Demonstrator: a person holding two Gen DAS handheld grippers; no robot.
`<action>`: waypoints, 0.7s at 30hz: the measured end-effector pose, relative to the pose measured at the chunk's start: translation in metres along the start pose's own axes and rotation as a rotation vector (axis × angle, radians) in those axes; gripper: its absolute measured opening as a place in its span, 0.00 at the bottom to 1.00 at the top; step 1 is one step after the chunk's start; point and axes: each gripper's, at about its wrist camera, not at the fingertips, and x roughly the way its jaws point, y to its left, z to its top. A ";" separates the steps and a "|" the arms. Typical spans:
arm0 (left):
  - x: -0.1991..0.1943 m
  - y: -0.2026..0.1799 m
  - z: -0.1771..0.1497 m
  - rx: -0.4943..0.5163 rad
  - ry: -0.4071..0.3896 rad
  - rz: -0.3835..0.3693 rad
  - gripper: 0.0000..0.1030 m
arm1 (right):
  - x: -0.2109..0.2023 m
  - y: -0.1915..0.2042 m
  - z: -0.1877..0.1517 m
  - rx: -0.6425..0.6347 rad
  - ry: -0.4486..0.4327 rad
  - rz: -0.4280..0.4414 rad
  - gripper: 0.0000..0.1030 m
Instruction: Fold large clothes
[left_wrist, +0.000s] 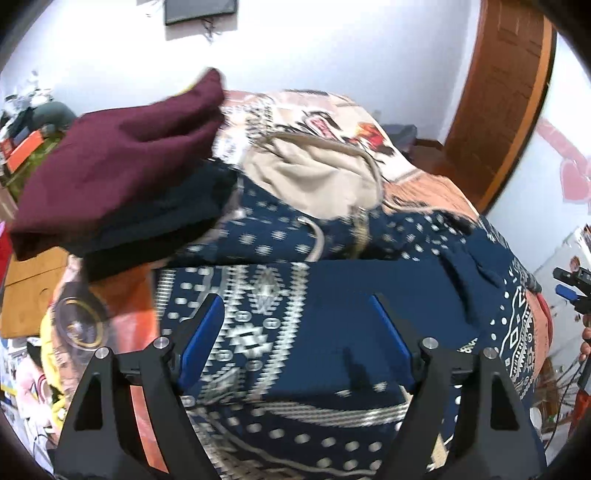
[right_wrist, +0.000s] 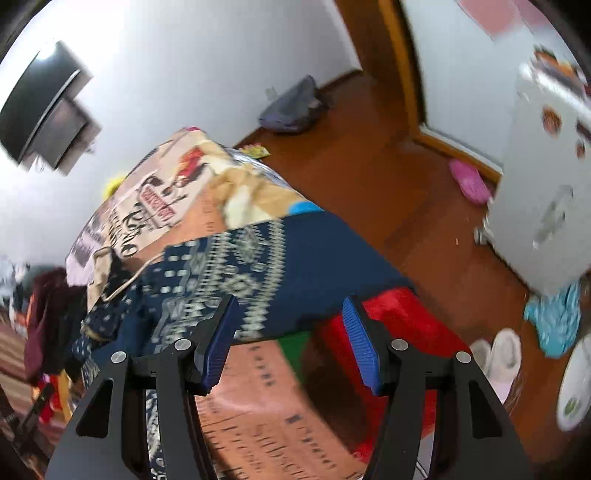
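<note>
While the navy patterned garment (left_wrist: 295, 295) lies spread over the bed, its white geometric bands run across the cloth just beyond the left gripper (left_wrist: 295, 332), whose blue-padded fingers (left_wrist: 205, 332) stand wide apart with nothing pinched between them — the fabric lies below and ahead of the pads, not in them. Seen from the right wrist, the same garment (right_wrist: 258, 266) reaches to the bed's near edge, and the right gripper (right_wrist: 291, 339) hovers at that edge with its jaws parted and empty; the cloth's hem shows past the left pad, while the gap itself frames a printed orange bedspread (right_wrist: 258, 398) and a red cushion (right_wrist: 399, 325).

A beige hood lining (left_wrist: 314, 177) bunches at the garment's far end. Beside it, at the left, sits a stack of folded clothes — a maroon piece (left_wrist: 122, 158) on top of a dark one (left_wrist: 155, 229).

Further out, the wooden floor (right_wrist: 369, 166) holds a pink slipper (right_wrist: 469, 181), a grey bag (right_wrist: 291, 107) by the white wall, and a white fridge (right_wrist: 543, 184). A brown door (left_wrist: 498, 96) stands at the right in the left wrist view.
</note>
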 end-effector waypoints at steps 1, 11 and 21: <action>0.004 -0.005 -0.001 0.005 0.009 -0.006 0.77 | 0.005 -0.006 0.000 0.024 0.016 0.003 0.53; 0.033 -0.040 -0.009 0.073 0.077 -0.028 0.77 | 0.051 -0.030 0.010 0.112 0.082 0.037 0.54; 0.043 -0.034 -0.016 0.053 0.103 -0.025 0.77 | 0.070 -0.037 0.024 0.149 0.033 -0.039 0.22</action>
